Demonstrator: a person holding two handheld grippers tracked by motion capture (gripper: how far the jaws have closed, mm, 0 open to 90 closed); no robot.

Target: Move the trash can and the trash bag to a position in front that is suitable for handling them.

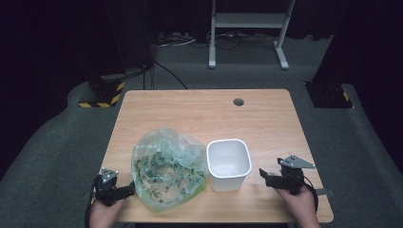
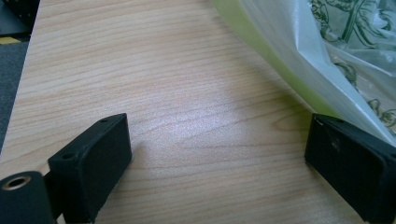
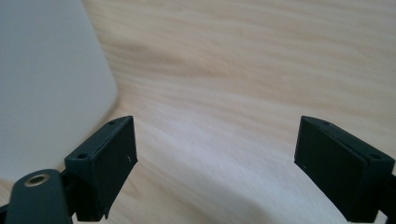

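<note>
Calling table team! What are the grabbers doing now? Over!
Left hand-held gripper open, beside the bag of greens. Right hand-held gripper open, beside the empty white tub. Nothing held, nothing between. Over.

- The left gripper [image 1: 124, 189] was black, with a small grey three-cornered plate on top and a dark cable trailing from it.
- Its two jaws were flat black rectangular blocks with small holes near their upper corners; a round brass-rimmed socket sat beside one.
- The right gripper [image 1: 264, 176] was black too, with a larger grey plate.
- A dark wrist strap with a grey tab was worn on the right hand [image 1: 297, 199].
</note>
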